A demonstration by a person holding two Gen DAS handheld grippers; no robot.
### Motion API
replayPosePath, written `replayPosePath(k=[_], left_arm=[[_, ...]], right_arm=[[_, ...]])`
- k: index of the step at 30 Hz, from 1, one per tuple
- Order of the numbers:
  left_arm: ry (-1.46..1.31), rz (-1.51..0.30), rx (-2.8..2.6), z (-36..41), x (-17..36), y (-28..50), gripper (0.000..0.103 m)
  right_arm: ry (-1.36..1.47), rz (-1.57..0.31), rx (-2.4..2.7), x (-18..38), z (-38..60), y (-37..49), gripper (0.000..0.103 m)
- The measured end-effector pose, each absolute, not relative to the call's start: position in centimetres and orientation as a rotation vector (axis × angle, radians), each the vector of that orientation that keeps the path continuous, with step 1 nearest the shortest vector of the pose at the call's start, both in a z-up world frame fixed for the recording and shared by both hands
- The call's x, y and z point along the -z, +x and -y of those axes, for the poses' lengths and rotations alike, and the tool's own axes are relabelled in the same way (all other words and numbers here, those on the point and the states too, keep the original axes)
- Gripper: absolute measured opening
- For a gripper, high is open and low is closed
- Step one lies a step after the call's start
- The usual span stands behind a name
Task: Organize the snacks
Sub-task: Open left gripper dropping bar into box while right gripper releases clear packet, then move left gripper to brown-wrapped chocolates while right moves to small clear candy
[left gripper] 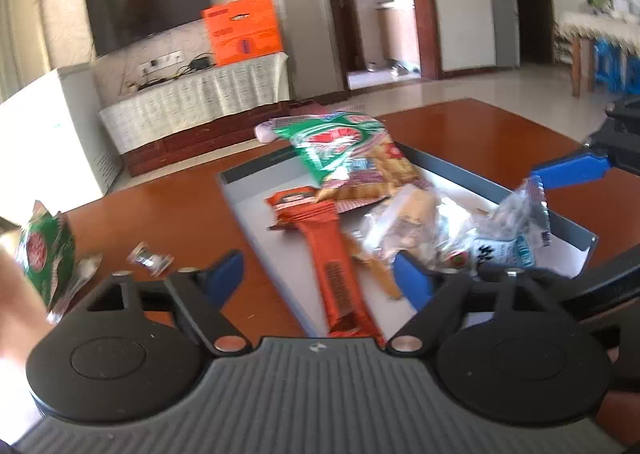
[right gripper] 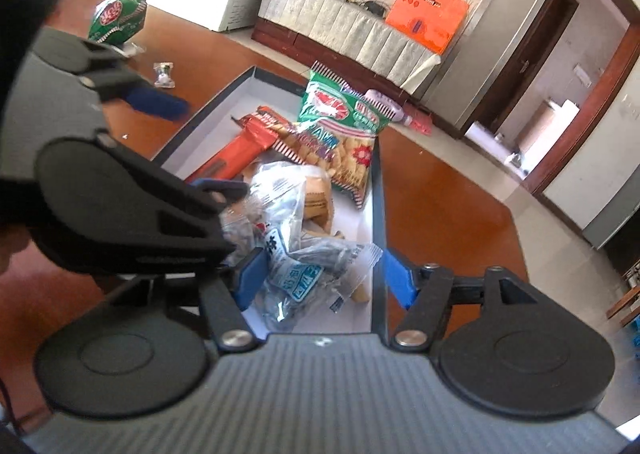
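A grey box [left gripper: 256, 170] with a white floor sits on the brown table and holds the snacks. A long orange bar [left gripper: 340, 274] lies in it, running between the spread fingers of my left gripper [left gripper: 320, 278], which is open and not pressing it. A green biscuit bag [left gripper: 352, 150] leans at the far end. Clear cracker bags [left gripper: 416, 222] fill the right side. My right gripper [right gripper: 324, 278] is open over the box's near corner, with a blue-and-white packet [right gripper: 300, 282] lying loose between its fingers. Another green bag [right gripper: 116, 18] and a small wrapped candy [right gripper: 164, 74] lie outside on the table.
The left gripper [right gripper: 192, 146] crosses the left of the right wrist view, above the box rim [right gripper: 378, 194]. Beyond the table stand a draped cabinet [left gripper: 200, 94], an orange carton [left gripper: 244, 28], a wall TV [left gripper: 148, 16] and a white appliance [left gripper: 48, 134]. A person's hand [left gripper: 16, 294] shows at the left edge.
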State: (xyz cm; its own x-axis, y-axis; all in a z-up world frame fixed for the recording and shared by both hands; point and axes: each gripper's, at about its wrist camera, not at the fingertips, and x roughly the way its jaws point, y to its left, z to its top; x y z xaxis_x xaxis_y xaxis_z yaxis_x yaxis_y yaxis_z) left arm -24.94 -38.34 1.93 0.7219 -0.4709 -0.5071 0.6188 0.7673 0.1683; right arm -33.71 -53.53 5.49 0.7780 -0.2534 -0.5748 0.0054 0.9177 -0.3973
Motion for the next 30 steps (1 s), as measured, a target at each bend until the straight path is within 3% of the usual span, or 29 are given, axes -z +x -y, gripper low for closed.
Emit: replayPosePath(k=[15, 30], left_arm=[[0.35, -0.44, 0.58, 33.9, -2.1, -27.2, 0.087], [0.314, -0.442, 0.546, 31.6, -2.7, -28.1, 0.087]], right_arm=[[-0.279, -0.548, 0.185, -8.0, 53.5, -34.0, 0.068], [-0.054, -0.589, 0.162, -8.7, 51.8, -34.1, 0.068]])
